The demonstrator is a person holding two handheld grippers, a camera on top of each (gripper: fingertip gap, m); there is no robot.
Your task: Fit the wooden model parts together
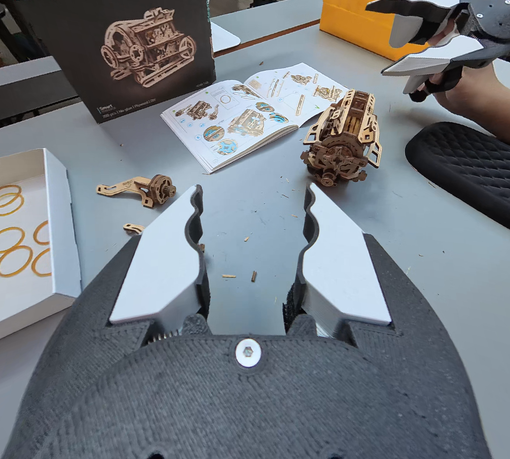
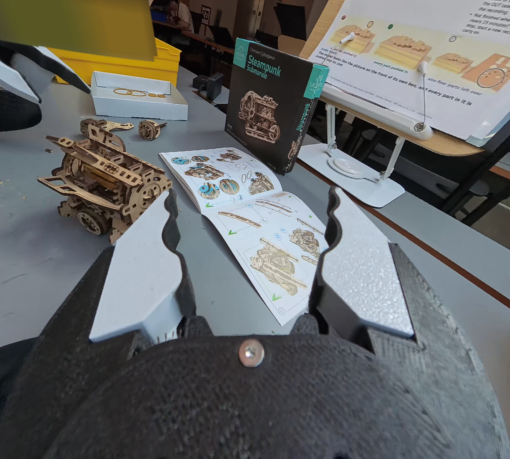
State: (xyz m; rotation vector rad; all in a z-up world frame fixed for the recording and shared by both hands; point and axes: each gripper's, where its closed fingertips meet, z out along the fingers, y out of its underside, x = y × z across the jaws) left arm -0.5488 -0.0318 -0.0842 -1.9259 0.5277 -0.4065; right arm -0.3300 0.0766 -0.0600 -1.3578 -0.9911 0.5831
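left tongs: mine, spread apart, nothing between the pads, only bare bench below them.
right tongs: mine, spread wide, nothing clamped; they hang over the open booklet. In the left wrist view they sit up and off to the right, clear of the bench.
wooden model: one big half-built body, standing on the bench just right of the booklet, ahead and right of my left tongs, not touching either pair.
wheel piece with arm: one, lying flat, left of my left tongs, well apart from the model.
second wheel piece: one, only plain in the right wrist view, near the white tray.
small loose part: one, beside my left finger, partly hidden.
booklet: one, open, flat, between kit box and model.
kit box: one, upright at the far side.
white tray: one, at the left edge; rubber bands inside, at least six loops, some cut off by the frame.
yellow bin: one, far right corner.
black pad: one, at the right edge, close to the model.
open room: grey bench clear between and in front of my left tongs, only wood splinters there.
bench edge: far edge runs behind the kit box; paper stand on the next surface.
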